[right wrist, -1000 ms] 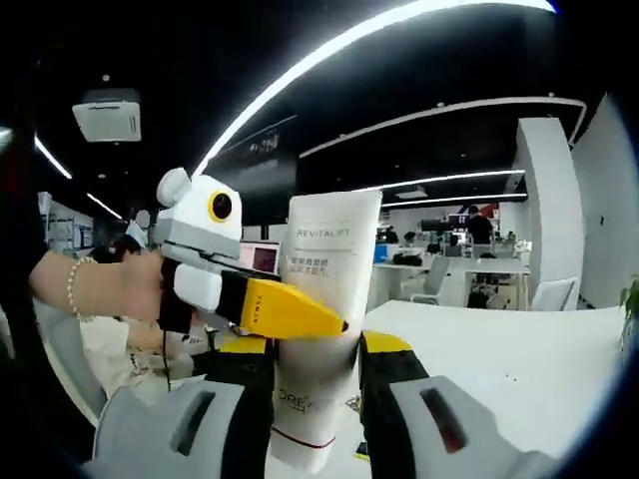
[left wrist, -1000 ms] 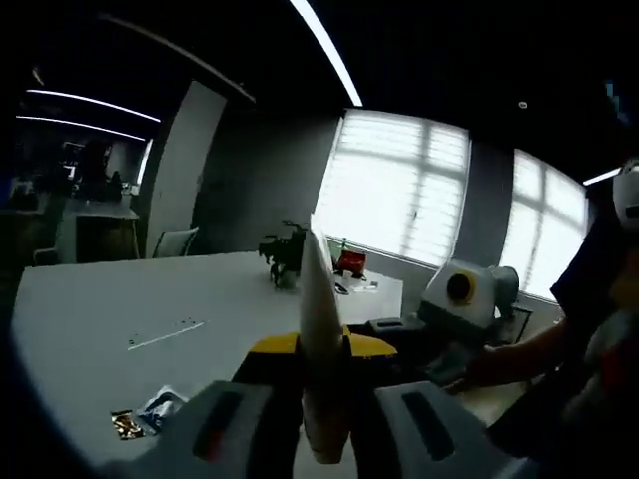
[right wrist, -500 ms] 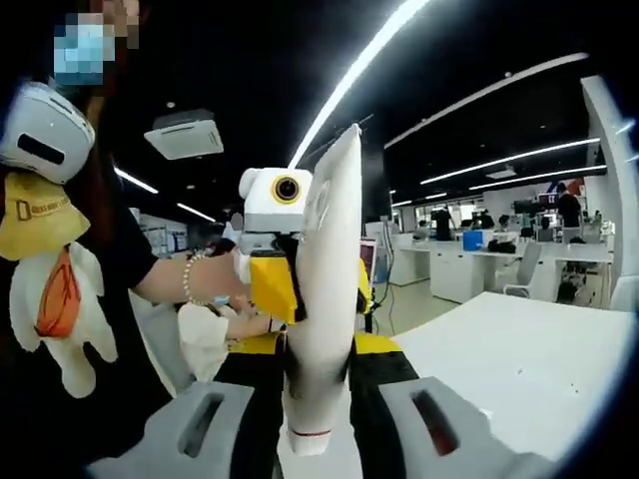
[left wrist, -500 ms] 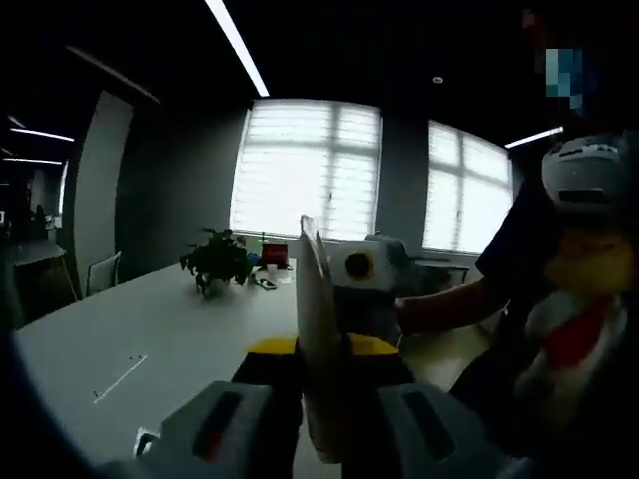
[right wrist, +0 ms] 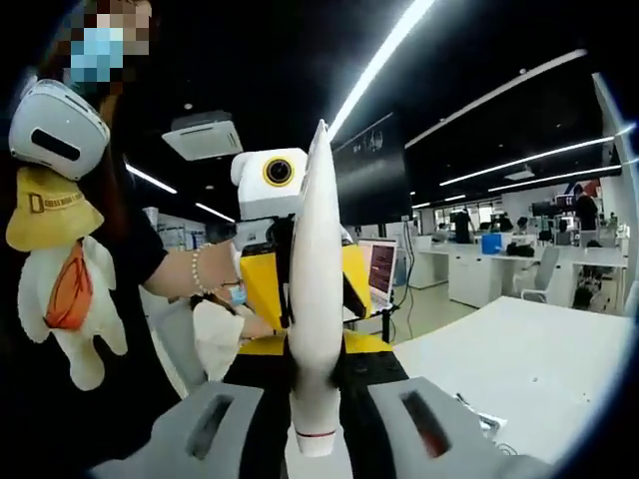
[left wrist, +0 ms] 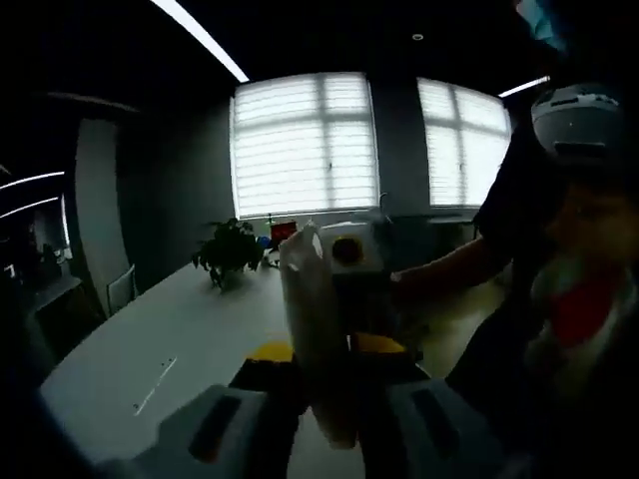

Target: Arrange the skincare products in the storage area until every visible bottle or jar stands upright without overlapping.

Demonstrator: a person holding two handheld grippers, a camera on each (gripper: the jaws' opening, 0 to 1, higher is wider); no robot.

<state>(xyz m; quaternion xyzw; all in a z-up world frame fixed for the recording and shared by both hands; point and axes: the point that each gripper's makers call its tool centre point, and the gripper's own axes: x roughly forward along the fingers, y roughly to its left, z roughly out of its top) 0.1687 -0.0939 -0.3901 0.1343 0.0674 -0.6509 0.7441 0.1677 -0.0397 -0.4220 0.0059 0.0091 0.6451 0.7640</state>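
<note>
- The white tube stands upright between the right gripper jaws, edge-on to the camera; the jaws are clamped on its lower body just above the cap.
- The left gripper meets the tube from the far side at mid-height; its yellow fingers appear closed on the tube.
- In the left gripper view, the tube rises between that gripper's own fingers, held above the white table.
- Judgement: the two-point hold steadies the soft tube for re-orienting before it is stood upright.
</note>
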